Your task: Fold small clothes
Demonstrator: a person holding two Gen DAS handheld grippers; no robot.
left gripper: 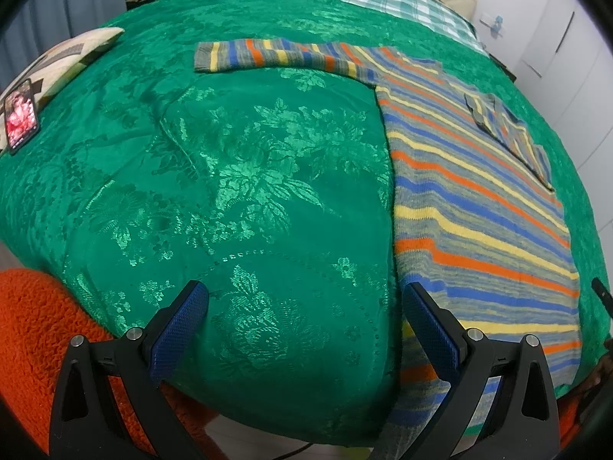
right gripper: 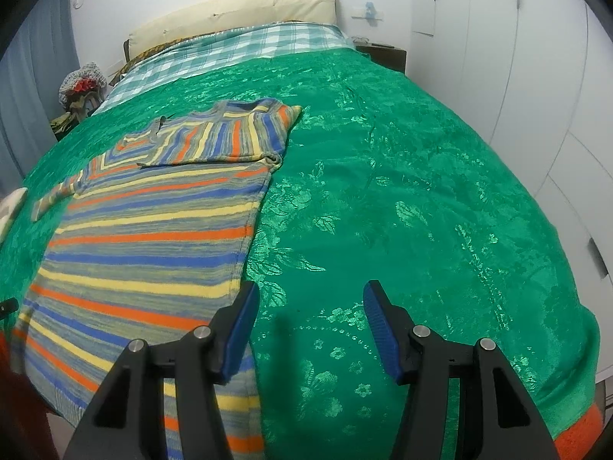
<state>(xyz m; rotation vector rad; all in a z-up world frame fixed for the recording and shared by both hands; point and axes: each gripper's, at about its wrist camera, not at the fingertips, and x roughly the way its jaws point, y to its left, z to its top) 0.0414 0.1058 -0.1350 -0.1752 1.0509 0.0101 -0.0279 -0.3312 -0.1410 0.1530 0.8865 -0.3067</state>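
Observation:
A striped knit sweater (left gripper: 479,199) in grey, blue, yellow and orange lies flat on the green bedspread (left gripper: 245,176). One sleeve (left gripper: 268,55) stretches out to the left; the other sleeve (left gripper: 509,134) is folded over the body. My left gripper (left gripper: 304,303) is open and empty, just left of the sweater's side edge near the hem. In the right wrist view the sweater (right gripper: 153,237) lies at the left with the folded sleeve (right gripper: 218,140) across its chest. My right gripper (right gripper: 308,303) is open and empty, just right of the sweater's side edge, over the bedspread (right gripper: 421,191).
A phone (left gripper: 21,119) with a lit screen lies on a patterned cushion (left gripper: 61,61) at the far left. A checked sheet (right gripper: 230,50) and a cream pillow (right gripper: 237,11) are at the bed's head. An orange blanket (left gripper: 34,329) hangs below the front edge. White wardrobe doors (right gripper: 536,76) stand right.

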